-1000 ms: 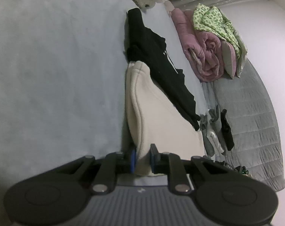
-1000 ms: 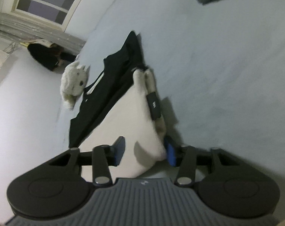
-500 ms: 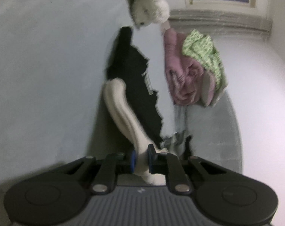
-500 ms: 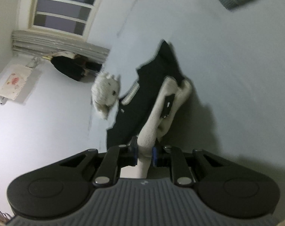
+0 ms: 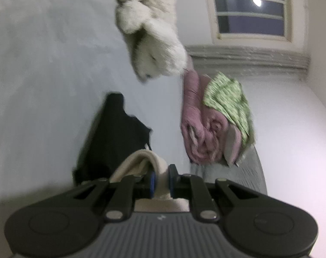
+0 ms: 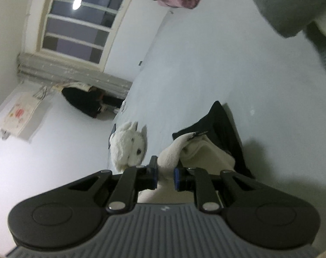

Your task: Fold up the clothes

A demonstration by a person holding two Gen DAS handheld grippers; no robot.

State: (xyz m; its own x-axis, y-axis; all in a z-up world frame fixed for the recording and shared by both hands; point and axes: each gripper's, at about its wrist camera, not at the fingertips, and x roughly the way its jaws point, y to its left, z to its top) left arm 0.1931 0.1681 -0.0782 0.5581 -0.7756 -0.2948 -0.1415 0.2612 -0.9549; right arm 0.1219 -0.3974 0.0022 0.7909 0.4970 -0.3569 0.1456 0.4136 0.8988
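The cream garment (image 5: 139, 161) is bunched and lifted off the pale bed sheet (image 5: 44, 75), pinched at one end by each tool. In the left wrist view, the left gripper (image 5: 160, 181) has its jaws closed tightly on a thick fold of the cream fabric. In the right wrist view, the right gripper (image 6: 165, 173) likewise has its jaws clamped on another fold of the cream garment (image 6: 197, 152). A second ago the right jaws stood wide apart around the garment, which lay spread flat on the bed; by half a second ago they had shut on it. The cloth has since been drawn up into a narrow hump, and both cameras have tilted upward, so that the window (image 5: 251, 10) now shows in the left view, where a second ago it was out of frame.

Just behind the cream garment lies the black garment (image 5: 113, 137), partly under it and flat on the sheet. Beyond that sits a white plush toy (image 5: 154, 40), near the head of the bed. To the right, a rolled pink blanket (image 5: 201, 133) carries a green patterned cloth (image 5: 227, 99) on top, and a grey quilt (image 5: 249, 172) lies beside them.
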